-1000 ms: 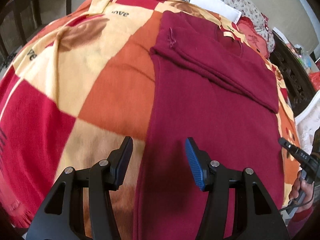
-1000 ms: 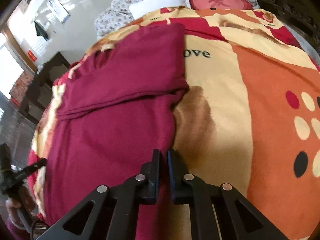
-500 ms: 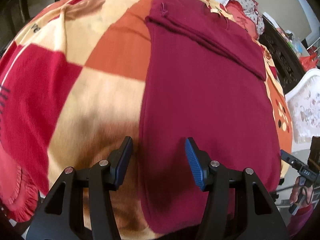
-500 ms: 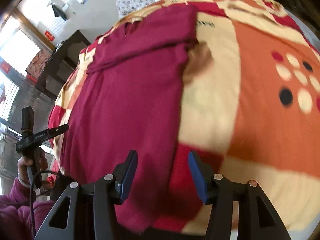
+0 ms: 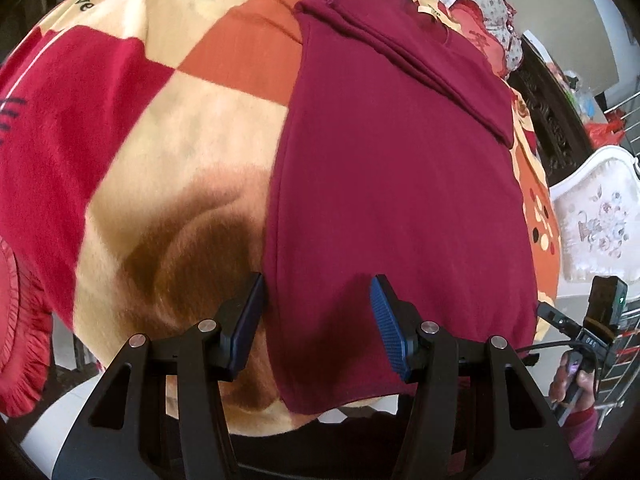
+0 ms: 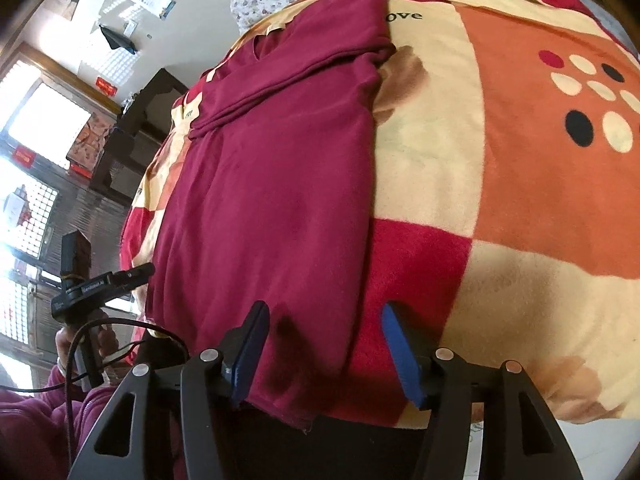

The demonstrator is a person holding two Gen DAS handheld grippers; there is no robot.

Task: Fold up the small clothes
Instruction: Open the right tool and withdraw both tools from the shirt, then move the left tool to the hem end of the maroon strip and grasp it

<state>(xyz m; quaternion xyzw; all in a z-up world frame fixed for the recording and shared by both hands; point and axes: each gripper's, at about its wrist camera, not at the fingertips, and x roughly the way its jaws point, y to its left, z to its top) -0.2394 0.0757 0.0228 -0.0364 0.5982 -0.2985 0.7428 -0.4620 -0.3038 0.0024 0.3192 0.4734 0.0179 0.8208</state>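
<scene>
A maroon garment (image 5: 392, 168) lies flat on a checked blanket (image 5: 120, 128), sides and sleeves folded in across the top. Its near hem hangs at the bed's front edge. My left gripper (image 5: 318, 320) is open and empty, just above the hem's left corner, fingers astride the garment's left edge. In the right wrist view the same garment (image 6: 272, 184) lies lengthwise. My right gripper (image 6: 326, 348) is open and empty above the hem's right corner, fingers astride the right edge.
The blanket (image 6: 500, 184) covers the bed in red, orange and cream squares. Pillows (image 5: 488, 8) lie at the far end. A dark wooden cabinet (image 5: 552, 120) and a white upholstered chair (image 5: 596, 224) stand to the right. The other gripper's handle (image 6: 96, 284) shows at left.
Both grippers have drawn back from mid-garment to the near hem at the bed's front edge. The right gripper, shut a second ago, has opened. The left stayed open.
</scene>
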